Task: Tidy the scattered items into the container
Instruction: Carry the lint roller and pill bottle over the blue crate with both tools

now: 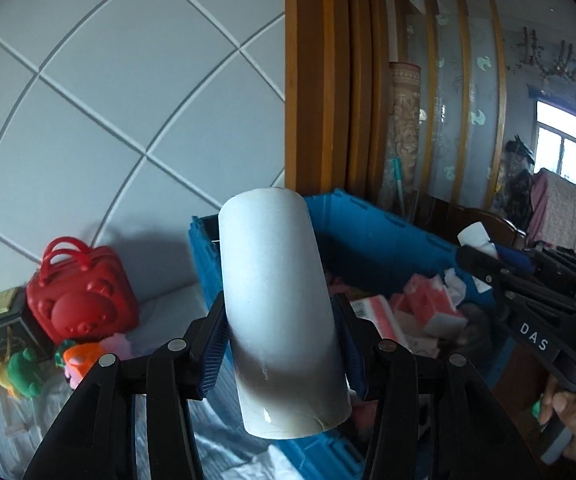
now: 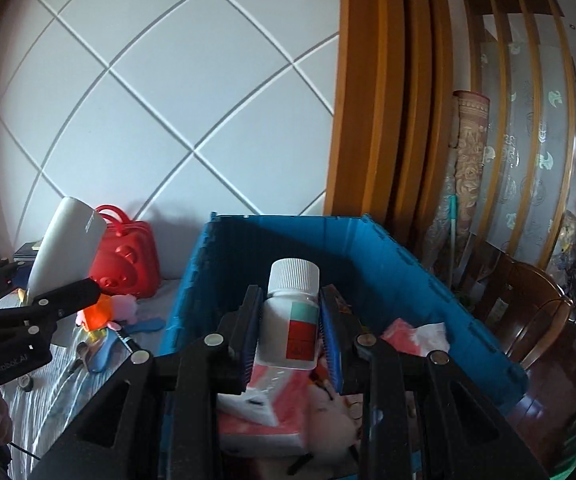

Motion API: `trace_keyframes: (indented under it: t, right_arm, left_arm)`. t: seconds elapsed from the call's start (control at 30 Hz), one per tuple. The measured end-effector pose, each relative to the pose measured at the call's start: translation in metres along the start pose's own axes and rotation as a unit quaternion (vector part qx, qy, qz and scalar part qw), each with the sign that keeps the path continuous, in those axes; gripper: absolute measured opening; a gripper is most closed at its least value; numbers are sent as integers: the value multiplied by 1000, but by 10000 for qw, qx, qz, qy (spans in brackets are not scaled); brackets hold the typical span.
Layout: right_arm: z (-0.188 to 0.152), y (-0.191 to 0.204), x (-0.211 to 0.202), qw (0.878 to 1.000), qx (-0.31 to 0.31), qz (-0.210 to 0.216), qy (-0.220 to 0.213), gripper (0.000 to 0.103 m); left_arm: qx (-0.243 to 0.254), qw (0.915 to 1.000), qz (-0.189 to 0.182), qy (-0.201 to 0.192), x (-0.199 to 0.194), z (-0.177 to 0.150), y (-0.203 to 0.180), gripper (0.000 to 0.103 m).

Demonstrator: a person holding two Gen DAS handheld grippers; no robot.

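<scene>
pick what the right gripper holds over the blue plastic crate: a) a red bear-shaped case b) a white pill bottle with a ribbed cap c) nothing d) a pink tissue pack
b: the right gripper has its fingers pressed on a white pill bottle with a ribbed cap, above the blue plastic crate.

Cool daylight from a blown-out window (image 1: 562,142) leaves the room dim, casting soft shadows on the panelled wall (image 2: 191,92), with strong fisheye bending and dark corners.
</scene>
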State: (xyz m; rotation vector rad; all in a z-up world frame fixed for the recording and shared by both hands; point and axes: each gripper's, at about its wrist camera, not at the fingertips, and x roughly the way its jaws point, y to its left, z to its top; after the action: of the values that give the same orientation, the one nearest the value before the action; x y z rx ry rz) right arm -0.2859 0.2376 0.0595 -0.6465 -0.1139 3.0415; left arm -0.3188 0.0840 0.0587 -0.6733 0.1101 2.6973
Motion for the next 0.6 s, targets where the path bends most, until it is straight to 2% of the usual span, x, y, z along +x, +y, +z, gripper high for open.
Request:
trace_keyframes:
  t: [0.13, 0.2, 0.27, 0.33, 0.37, 0.43, 0.6]
  right_arm:
    - [3, -49, 21, 9999, 105, -69, 92, 28]
    - [4, -67, 33, 9997, 211, -90, 96, 28]
    - [8, -83, 44, 9993, 343, -50, 113, 28]
    - [12, -95, 55, 9989, 444, 26, 162, 31]
    - [13, -99, 56, 9988, 471, 10, 135, 37]
    - [15, -107, 56, 9987, 508, 45, 35, 42]
    - [14, -114, 42, 9980, 559, 205, -197, 47]
  left_arm:
    - [176, 9998, 33, 69, 31, 28, -41, 45]
    - [263, 9995, 129, 117, 45, 42, -57, 48]
    - [314, 9991, 257, 128, 58, 55, -69, 74]
    - [255, 9991, 341, 80, 62, 67, -74, 83]
    - [230, 9991, 360, 64, 63, 72, -75, 83]
    - [218, 9989, 425, 3, 60, 78, -76, 83]
    - [263, 9980, 564, -111, 46, 77, -66, 84]
